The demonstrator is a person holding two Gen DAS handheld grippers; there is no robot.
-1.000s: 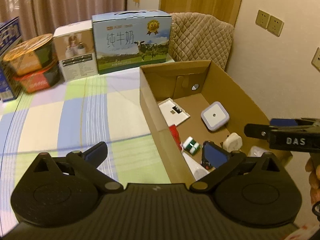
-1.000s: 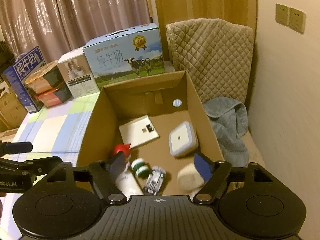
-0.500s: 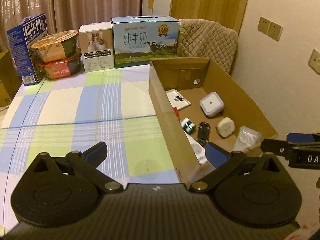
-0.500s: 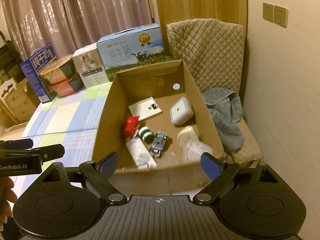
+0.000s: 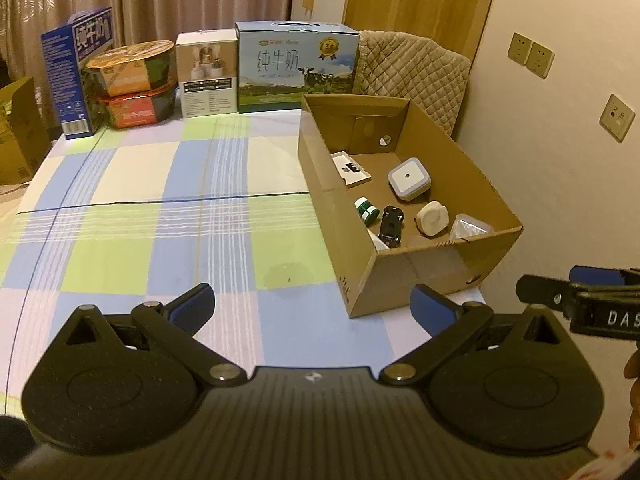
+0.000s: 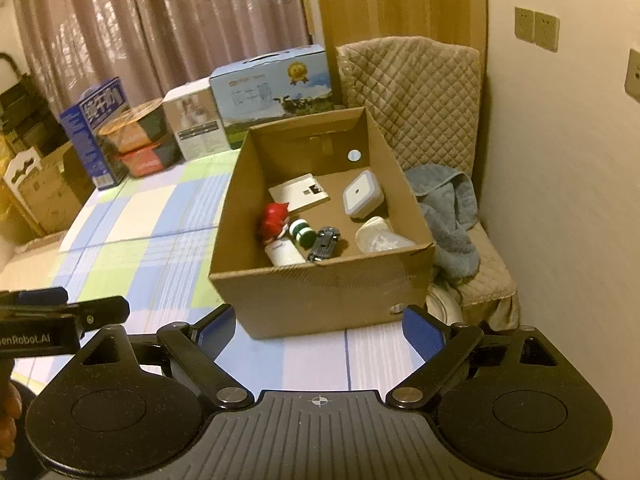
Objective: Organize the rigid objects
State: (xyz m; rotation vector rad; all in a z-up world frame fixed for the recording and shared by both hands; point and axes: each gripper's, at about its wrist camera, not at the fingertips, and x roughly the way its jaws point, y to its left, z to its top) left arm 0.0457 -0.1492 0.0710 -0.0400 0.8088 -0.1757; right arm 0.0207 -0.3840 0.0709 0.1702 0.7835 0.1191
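1. The cardboard box [image 6: 320, 296] sits on the checked tablecloth [image 5: 160, 240], ahead of both tongs. Inside it lie a red figure [image 6: 275, 218], a green-and-white roll [image 6: 301, 233], a dark toy car [image 6: 324, 243], a white cylinder [image 6: 285, 253], a flat white card [image 6: 298, 197], a square white-and-grey case [image 6: 362, 199], a round cream piece [image 6: 372, 234] and a clear wrapped item [image 5: 468, 229].
2. A second ago the right gripper [image 6: 320, 330] had its tips down inside the box, either side of the car and the cream piece. Now both tongs are drawn back and the whole box shows beyond them. The right jaws have just been opening and stand spread, with nothing between them.
3. The left gripper [image 5: 312, 306] is likewise spread wide and empty, over bare cloth just left of the box's near corner. Both tongs tilt downward toward the table.
4. Beyond the box stands a row: a milk carton [image 5: 296, 66], a white box [image 5: 207, 74], stacked noodle bowls [image 5: 134, 80] and a blue carton [image 5: 78, 72]. A quilted chair [image 6: 416, 92] holding a blue towel [image 6: 448, 216] is to the right of the box.
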